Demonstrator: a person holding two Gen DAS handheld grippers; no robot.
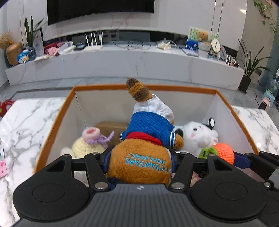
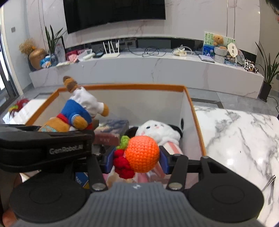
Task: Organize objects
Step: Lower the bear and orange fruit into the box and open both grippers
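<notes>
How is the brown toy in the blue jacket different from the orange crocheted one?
The brown plush is furry, dressed and upside down in the left gripper; the crocheted orange is a bare knitted ball with green leaves in the right gripper. The plush looks much bigger. Both are soft toys clamped over the orange-rimmed box.

Living room: white marble wall with black TV (image 2: pixel 114 13), long marble media console (image 2: pixel 148 69) cluttered with router (image 2: pixel 110 50), cables, potted plants (image 2: pixel 268 75); grey tile floor, marble-top table (image 2: pixel 235 132), daylight from left
</notes>
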